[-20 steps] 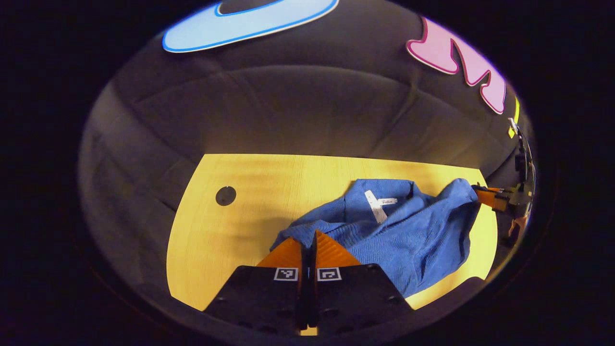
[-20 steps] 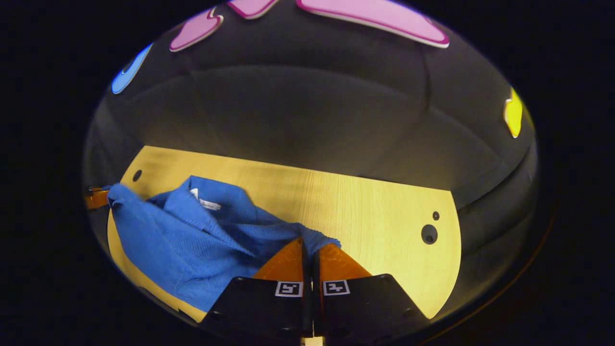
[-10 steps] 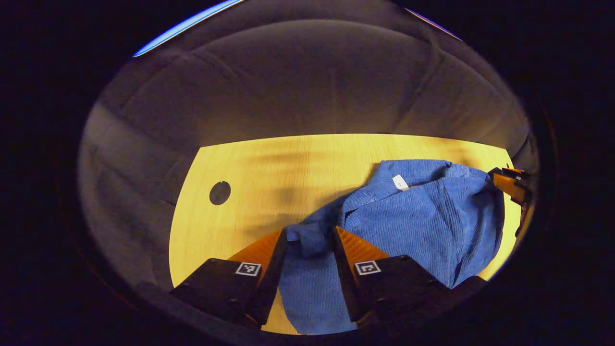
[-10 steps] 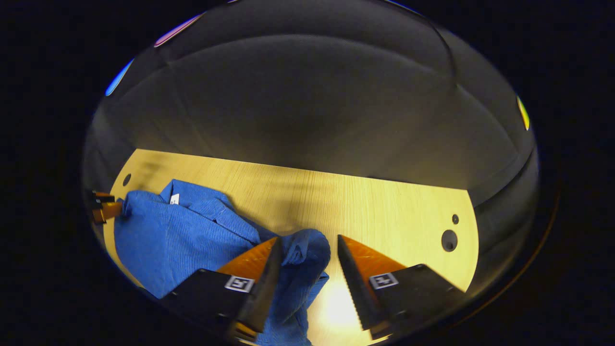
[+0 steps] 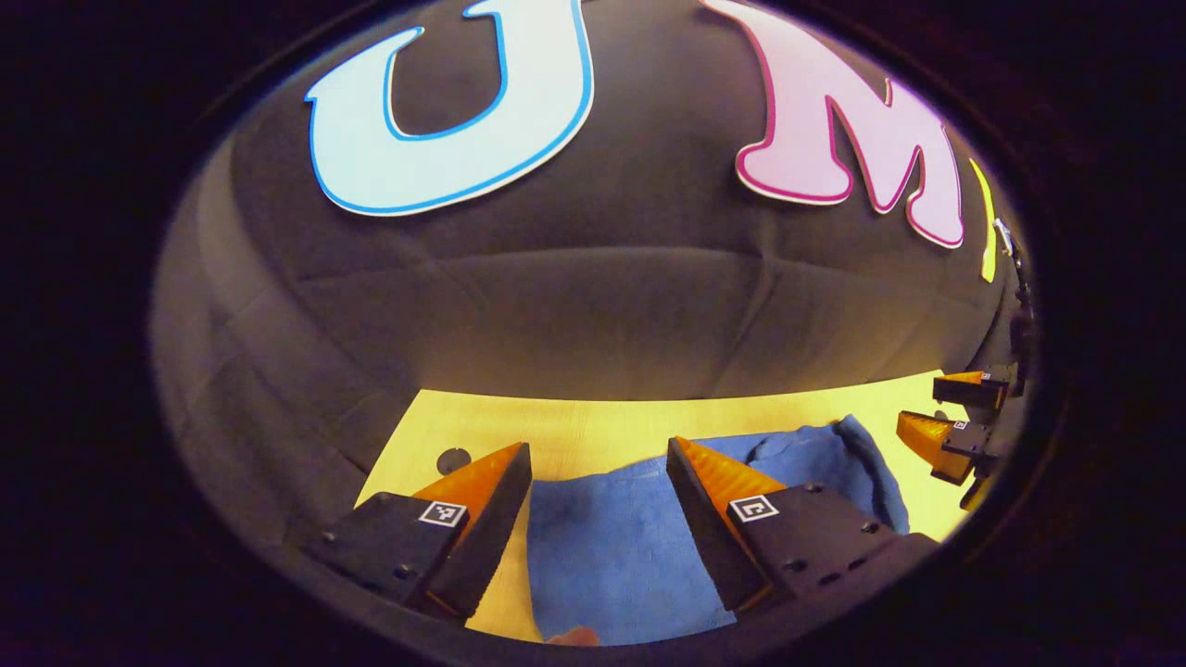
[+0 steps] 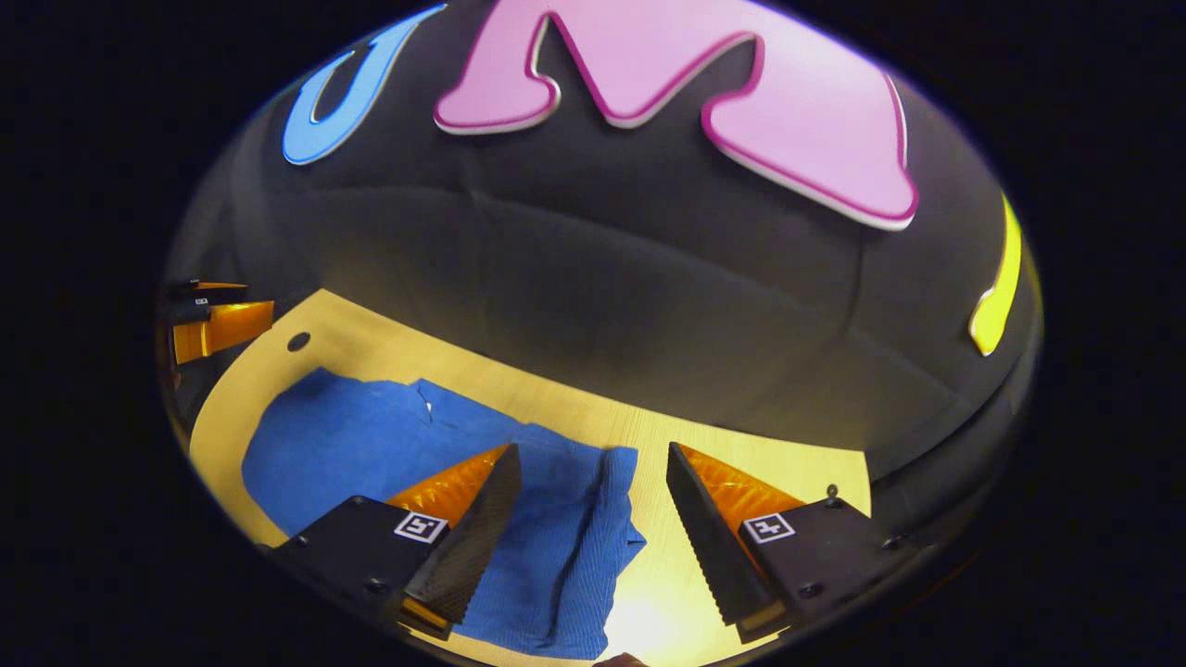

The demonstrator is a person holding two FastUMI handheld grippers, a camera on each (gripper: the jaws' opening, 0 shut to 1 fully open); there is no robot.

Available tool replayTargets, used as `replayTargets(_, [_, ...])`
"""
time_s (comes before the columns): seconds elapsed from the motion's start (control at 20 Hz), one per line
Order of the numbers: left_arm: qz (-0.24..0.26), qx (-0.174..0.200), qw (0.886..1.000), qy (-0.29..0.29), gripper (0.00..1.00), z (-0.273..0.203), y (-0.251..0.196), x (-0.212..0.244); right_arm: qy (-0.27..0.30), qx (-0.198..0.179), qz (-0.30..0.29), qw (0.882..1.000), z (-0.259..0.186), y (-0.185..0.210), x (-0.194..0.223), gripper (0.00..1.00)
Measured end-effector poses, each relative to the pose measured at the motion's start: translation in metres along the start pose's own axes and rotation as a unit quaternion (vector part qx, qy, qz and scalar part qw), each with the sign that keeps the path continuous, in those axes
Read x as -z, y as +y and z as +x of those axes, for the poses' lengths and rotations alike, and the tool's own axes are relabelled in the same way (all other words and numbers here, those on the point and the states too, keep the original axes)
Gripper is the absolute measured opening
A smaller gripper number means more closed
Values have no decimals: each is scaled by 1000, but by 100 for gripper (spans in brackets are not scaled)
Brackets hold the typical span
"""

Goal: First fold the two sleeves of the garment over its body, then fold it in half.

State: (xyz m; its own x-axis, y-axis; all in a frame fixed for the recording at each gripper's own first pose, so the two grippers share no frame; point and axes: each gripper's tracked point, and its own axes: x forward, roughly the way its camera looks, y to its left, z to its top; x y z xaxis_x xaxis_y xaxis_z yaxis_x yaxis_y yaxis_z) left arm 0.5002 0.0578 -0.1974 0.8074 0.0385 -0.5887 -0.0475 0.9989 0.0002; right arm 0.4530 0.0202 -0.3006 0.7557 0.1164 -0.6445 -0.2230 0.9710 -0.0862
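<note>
Both claws have let go and lifted since half a second ago: where the knit was bunched between their fingers, I now have them hanging clear above it with fingers spread and nothing held. My left claw (image 5: 599, 505) is released, the blue garment (image 5: 611, 551) lying flat on the tabletop (image 5: 593, 434) below and ahead of its fingertips; off to its right I see the other claw, also spread, hovering past the cloth's far edge. My right claw (image 6: 593, 514) is likewise released, and in the right gripper view the garment (image 6: 371, 445) spreads from under its fingers away to its left, with a loose doubled edge directly below the gap and bare tabletop (image 6: 741, 463) to its right; the left claw shows far off at that side, raised above the surface. I judge the fold just laid looks settled but not tidy. My worry is that rumpled edge beneath the right claw: if I come down for the next fold and pinch only the top layer, the layers slide apart and the fold opens. Knit this soft also drags, so a lift that is uneven between the two claws could skew the whole stack or pull it toward the tabletop's near edge.
</note>
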Motion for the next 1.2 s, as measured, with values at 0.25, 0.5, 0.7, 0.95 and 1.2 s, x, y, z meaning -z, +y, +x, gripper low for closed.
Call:
replayTargets(0.25, [9,33,996,-83,86,-88,5,-33,-68,18,5,997,-99,8,-32,100])
replayTargets(0.5, [60,50,983,-164,86,-188,-17,-35,-164,44,9,985,-230,24,-51,99])
replayTargets(0.7, [42,83,969,-228,84,-286,-35,-23,-225,70,15,972,-322,45,-39,96])
replayTargets(0.95, [51,68,959,-270,83,-373,-28,27,-289,66,46,954,-421,81,-9,95])
replayTargets(1.2, [14,70,967,-243,83,-418,-17,85,-292,55,64,953,-479,102,32,96])
